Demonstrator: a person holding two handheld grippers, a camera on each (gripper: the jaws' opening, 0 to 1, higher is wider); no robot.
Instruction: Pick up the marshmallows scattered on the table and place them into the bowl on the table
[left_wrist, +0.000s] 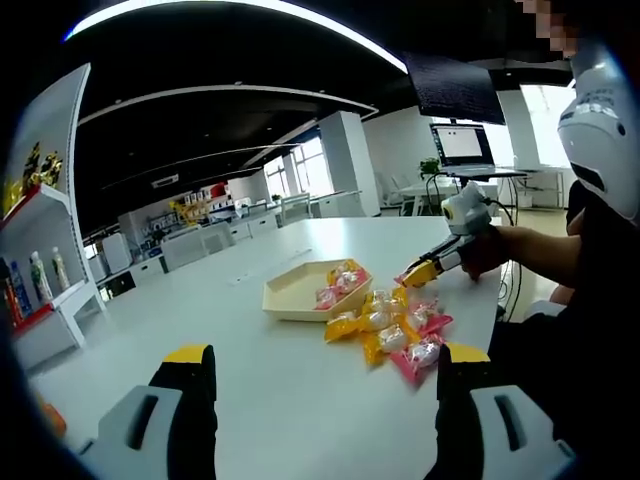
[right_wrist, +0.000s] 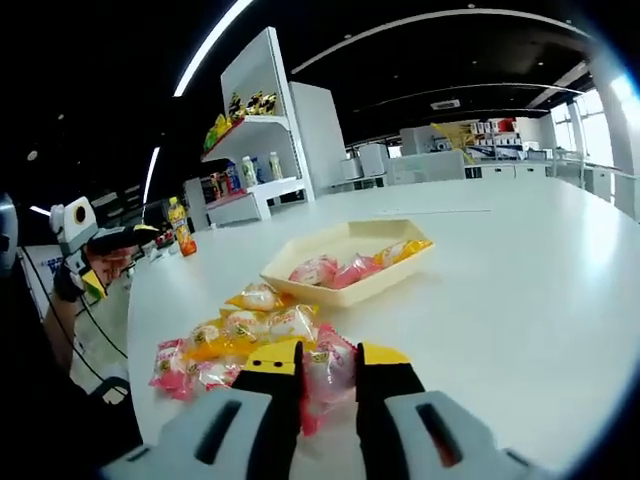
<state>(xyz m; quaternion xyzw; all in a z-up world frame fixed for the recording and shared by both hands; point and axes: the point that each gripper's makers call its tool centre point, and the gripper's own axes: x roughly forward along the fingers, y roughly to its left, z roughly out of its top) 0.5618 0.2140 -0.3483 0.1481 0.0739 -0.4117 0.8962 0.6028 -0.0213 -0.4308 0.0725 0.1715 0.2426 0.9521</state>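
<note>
Closing on a pink-wrapped marshmallow (right_wrist: 328, 375), the right gripper (right_wrist: 330, 372) has its two yellow-tipped jaws drawn in on either side of the packet, which sits pinched between them at the near edge of the heap. Just ahead of those tips lies the rest of the scattered marshmallows (right_wrist: 235, 340), yellow and pink wrappers touching and overlapping on the white table (right_wrist: 520, 300). Farther out, straight beyond the heap, stands the shallow cream bowl (right_wrist: 345, 262), with several wrapped sweets already in it.

The left gripper (left_wrist: 325, 365) hangs released, its jaws spread wide above bare table; the same heap lies ahead and toward its right jaw, the bowl just past it. The right gripper also shows in the left gripper view, far out to the right, in a person's hand (left_wrist: 487, 250).

These packets look very light and soft, with slick, crinkly film that likely slides and deforms under pressure. Taking one across its puffed middle, rather than by a flat sealed end, should hold better; a gentle squeeze ought to be enough. Neighbouring wrappers may drag along, since they overlap.
</note>
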